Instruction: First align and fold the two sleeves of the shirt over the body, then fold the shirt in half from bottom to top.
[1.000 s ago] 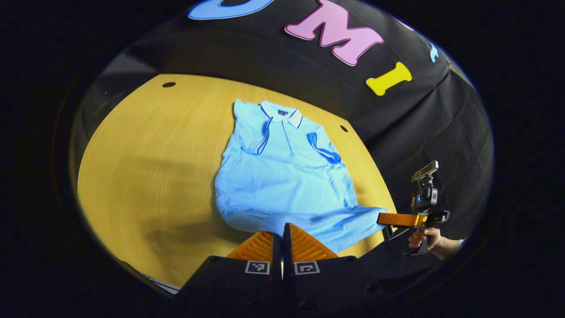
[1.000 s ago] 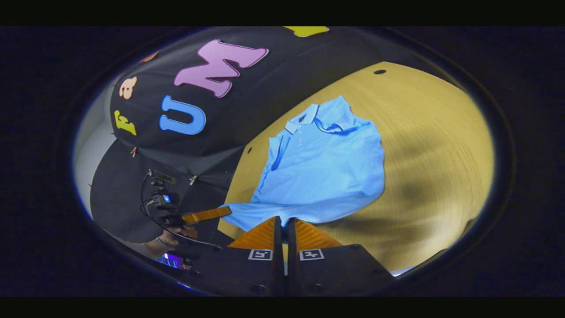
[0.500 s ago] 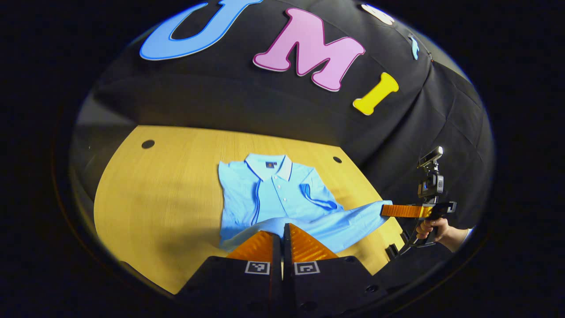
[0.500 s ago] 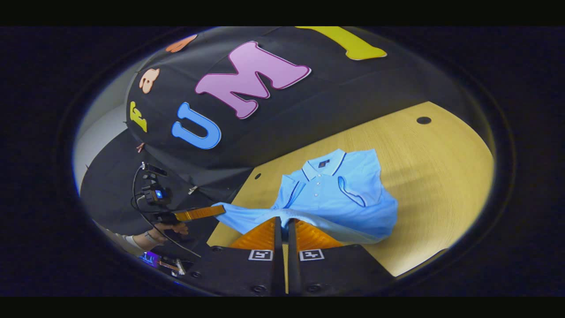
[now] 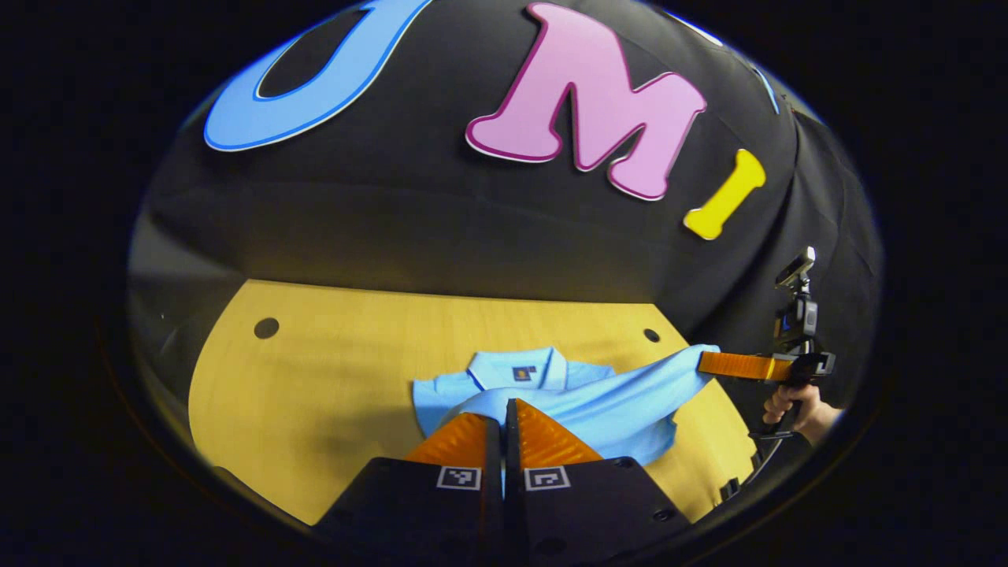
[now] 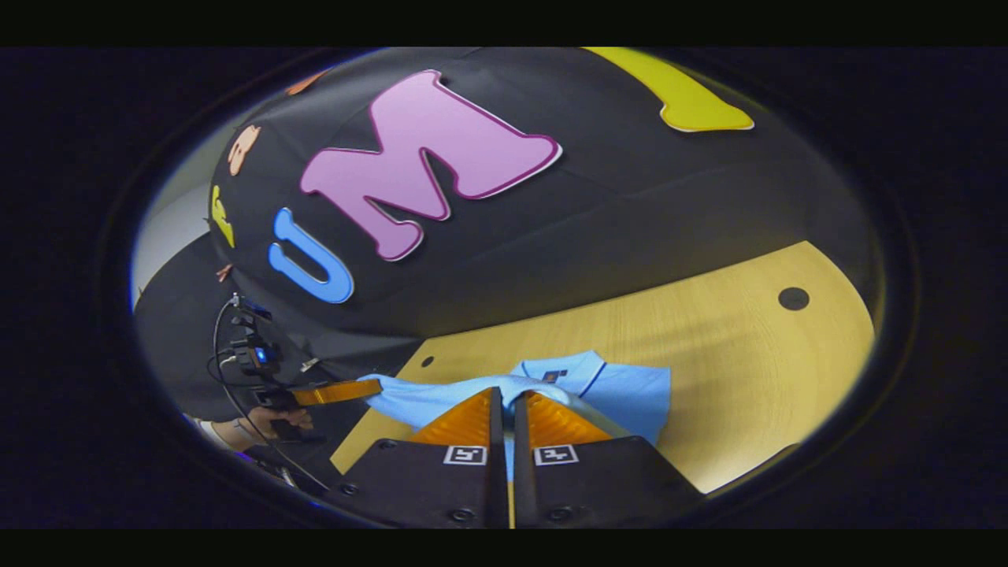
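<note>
Wooden table (image 5: 331, 378) with dark round holes. Light blue polo shirt (image 5: 606, 405) lies on it, collar (image 5: 516, 368) toward the booth wall, hem edge lifted above the body. Left gripper (image 5: 504, 409): fingers closed together, pinching the hem at one corner. Right gripper (image 6: 504, 398): fingers likewise closed on the hem's other corner. A hand (image 5: 791, 405) holds the right gripper's handle.

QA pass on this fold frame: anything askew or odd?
Nothing stands out. Both grippers, left and right, hold the shirt hem lifted over the collar, above the table.
</note>
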`<state>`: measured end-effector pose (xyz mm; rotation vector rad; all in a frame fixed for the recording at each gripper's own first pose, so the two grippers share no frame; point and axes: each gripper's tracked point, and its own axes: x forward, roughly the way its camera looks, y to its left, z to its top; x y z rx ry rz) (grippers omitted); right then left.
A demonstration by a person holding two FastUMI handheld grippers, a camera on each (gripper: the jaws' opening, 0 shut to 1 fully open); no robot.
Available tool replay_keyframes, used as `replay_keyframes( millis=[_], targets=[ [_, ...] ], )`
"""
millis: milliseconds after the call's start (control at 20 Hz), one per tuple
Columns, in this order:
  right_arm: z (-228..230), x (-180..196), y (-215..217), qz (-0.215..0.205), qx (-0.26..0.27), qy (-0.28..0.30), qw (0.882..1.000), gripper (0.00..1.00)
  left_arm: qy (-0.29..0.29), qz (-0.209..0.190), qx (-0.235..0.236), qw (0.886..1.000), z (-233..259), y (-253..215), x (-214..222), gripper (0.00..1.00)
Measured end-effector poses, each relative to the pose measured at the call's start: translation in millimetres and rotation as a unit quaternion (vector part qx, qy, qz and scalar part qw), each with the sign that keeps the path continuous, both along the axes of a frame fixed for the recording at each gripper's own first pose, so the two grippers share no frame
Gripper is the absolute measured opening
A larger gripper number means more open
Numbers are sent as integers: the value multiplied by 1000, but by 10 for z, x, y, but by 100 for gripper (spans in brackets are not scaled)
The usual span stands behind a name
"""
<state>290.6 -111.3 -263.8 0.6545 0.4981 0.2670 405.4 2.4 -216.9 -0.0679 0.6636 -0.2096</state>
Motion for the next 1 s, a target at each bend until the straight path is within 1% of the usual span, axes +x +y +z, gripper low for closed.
replay_keyframes(
  millis=[150,200,250,300,350,400,450,500,550,600,650,700,750,800,850,900,950,1000],
  targets=[
    [-239,478,-35,-11,-20,7,1000,7,-4,29,4,1000,-156,21,483,6],
    [-352,607,-52,-16,-26,12,999,7,-1,35,14,999,-223,43,576,6],
    [-480,702,-98,-24,-27,20,999,7,6,37,26,999,-401,36,696,6],
    [-616,783,-144,-34,-20,32,999,12,15,38,43,998,-556,54,800,6],
    [-764,832,-184,-40,-17,46,998,12,24,37,56,997,-723,70,887,6],
    [-966,852,-213,-43,-27,61,997,7,35,36,62,997,-866,48,944,6],
    [-1159,842,-241,-40,-40,74,996,13,49,34,70,996,-1047,33,990,6],
    [-1293,863,-219,-36,-48,88,994,13,66,39,82,994,-1154,66,996,6],
    [-1429,864,-220,-32,-53,101,993,1,80,43,89,992,-1346,33,1050,6],
    [-1454,825,-153,-29,-56,111,992,1,87,44,94,991,-1444,7,1076,6],
    [-1487,822,-115,-27,-56,118,991,13,93,48,101,989,-1527,11,1080,6],
    [-1510,825,-100,-26,-55,121,991,7,100,47,103,988,-1588,-6,1084,7],
    [-1502,819,-97,-27,-53,120,991,7,107,48,104,988,-1661,-22,1068,13],
    [-1491,820,-95,-27,-51,115,992,10,112,56,105,987,-1670,-18,1049,15],
    [-1511,845,-103,-28,-58,113,991,14,114,57,108,986,-1698,-18,1034,29],
    [-1493,816,-144,-27,-67,109,991,9,109,54,108,987,-1669,-47,1036,43],
    [-1469,793,-163,-23,-74,106,991,32,99,52,104,988,-1599,-102,1035,58],
    [-1435,767,-185,-20,-84,102,991,54,86,49,94,991,-1490,-165,1044,64]
  ],
)
